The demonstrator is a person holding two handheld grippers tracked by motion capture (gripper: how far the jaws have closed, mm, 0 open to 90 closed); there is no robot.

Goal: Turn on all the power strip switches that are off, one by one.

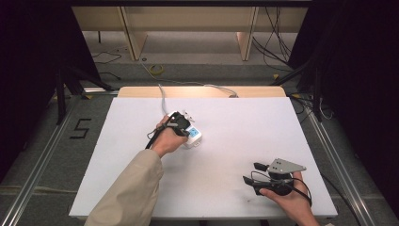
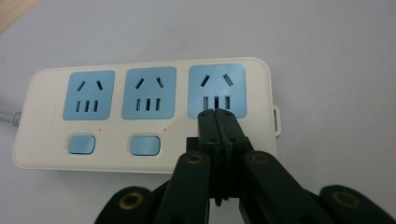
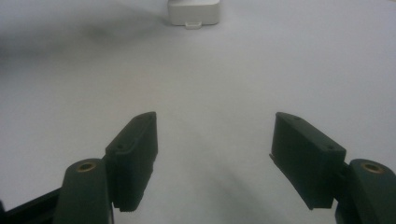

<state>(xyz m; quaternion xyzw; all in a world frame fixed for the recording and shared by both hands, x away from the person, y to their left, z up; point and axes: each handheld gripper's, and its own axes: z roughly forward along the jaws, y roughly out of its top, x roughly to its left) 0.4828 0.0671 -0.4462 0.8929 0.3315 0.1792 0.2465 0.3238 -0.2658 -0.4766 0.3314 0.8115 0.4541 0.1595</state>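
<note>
A white power strip [image 1: 195, 137] [image 2: 46, 116] with three blue sockets lies left of the table's middle. In the left gripper view two blue rocker switches [image 2: 81, 144] show under the first two sockets. My left gripper [image 1: 184, 130] [image 2: 216, 115] is shut with nothing between its jaws. Its tips rest on the strip just below the third socket [image 2: 216, 88] and hide the spot under it. My right gripper [image 1: 249, 172] [image 3: 215, 122] stands open and empty near the table's front right, pointing toward the strip's end [image 3: 194, 11].
The white table sheet [image 1: 235, 122] covers the table. The strip's grey cable [image 1: 163, 99] runs off toward the far edge. Metal rails [image 1: 329, 150] flank the table on both sides. Loose cables lie on the floor behind it, in front of a wooden frame [image 1: 134, 33].
</note>
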